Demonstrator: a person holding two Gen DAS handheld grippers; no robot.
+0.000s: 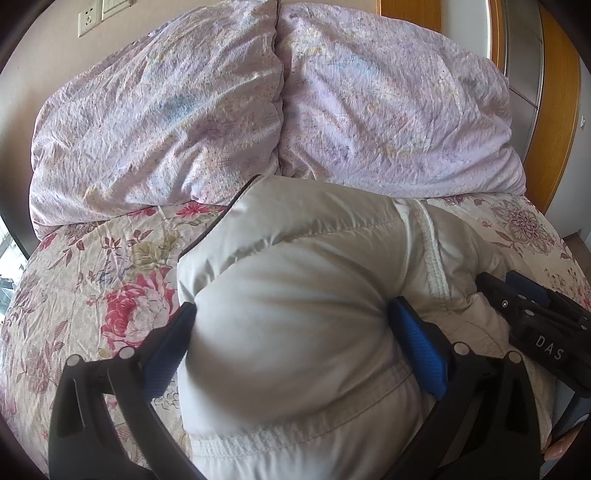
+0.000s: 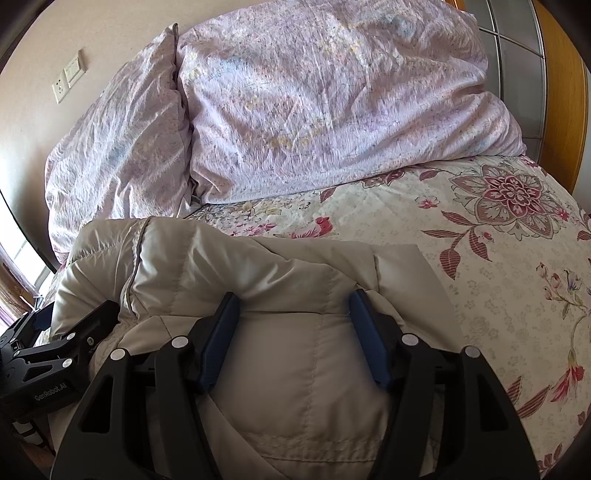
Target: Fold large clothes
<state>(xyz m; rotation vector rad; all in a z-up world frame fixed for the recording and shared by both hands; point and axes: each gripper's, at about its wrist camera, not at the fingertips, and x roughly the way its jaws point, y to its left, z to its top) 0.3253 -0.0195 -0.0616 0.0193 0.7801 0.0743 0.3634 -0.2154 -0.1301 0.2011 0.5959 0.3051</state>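
A beige puffy quilted jacket (image 1: pixel 295 280) lies bunched on the floral bed sheet (image 1: pixel 92 266); it also fills the lower middle of the right wrist view (image 2: pixel 295 354). My left gripper (image 1: pixel 291 328) has its blue-padded fingers wide apart with a thick fold of the jacket bulging between them. My right gripper (image 2: pixel 293 325) likewise straddles a fold of the jacket, fingers apart and touching the fabric on both sides. The right gripper shows in the left wrist view (image 1: pixel 532 314) at the jacket's right edge; the left gripper shows at the left of the right wrist view (image 2: pixel 59 343).
Two lilac patterned pillows (image 1: pixel 166 122) (image 1: pixel 388 114) lean against the wall behind the jacket. A wooden and metal headboard (image 2: pixel 561 92) stands at the right. Wall sockets (image 1: pixel 86 20) are at upper left. Bare floral sheet (image 2: pixel 498 258) spreads to the right.
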